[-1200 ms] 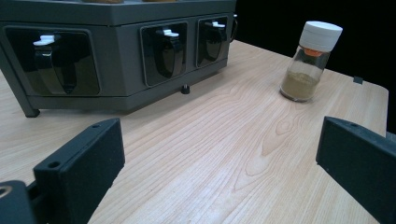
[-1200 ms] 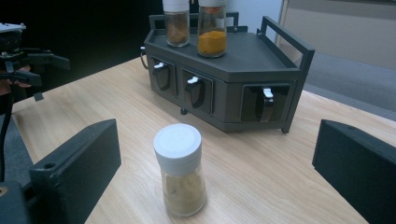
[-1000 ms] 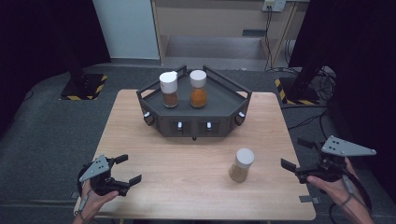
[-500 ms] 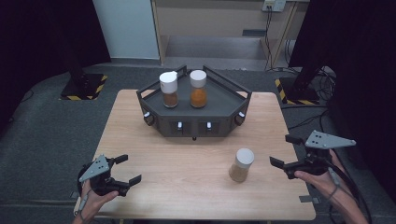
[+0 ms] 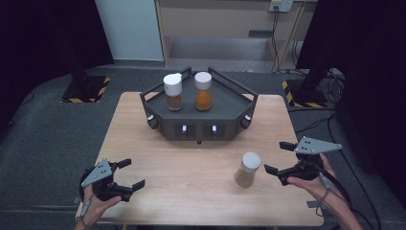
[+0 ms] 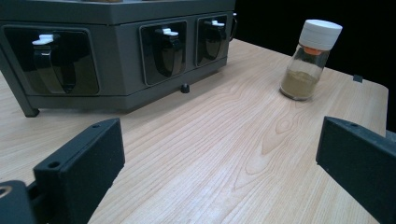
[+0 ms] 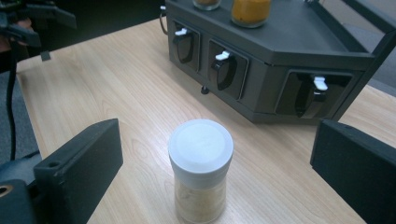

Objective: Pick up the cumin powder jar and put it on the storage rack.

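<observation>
A white-capped jar of tan powder (image 5: 248, 169) (image 7: 201, 169) (image 6: 309, 59) stands upright on the wooden table (image 5: 191, 158), front right. My right gripper (image 5: 279, 157) (image 7: 212, 175) is open just to the jar's right, jaws facing it; the jar stands between and slightly ahead of the jaws, untouched. My left gripper (image 5: 130, 174) (image 6: 219, 172) is open near the front left corner with nothing between its jaws. A dark six-sided rack (image 5: 158, 98) at the table's back holds a brown-powder jar (image 5: 173, 91) and an orange-powder jar (image 5: 203, 90).
The rack's front faces carry small white-tipped levers (image 7: 223, 56) in dark recesses. Bare tabletop lies between the two grippers. Cables (image 5: 311, 124) and stand bases with yellow-black tape (image 5: 88, 88) lie on the grey floor around the table.
My right gripper has moved left across the table toward the tan jar, ending close beside it. The left gripper and all jars have stayed put.
</observation>
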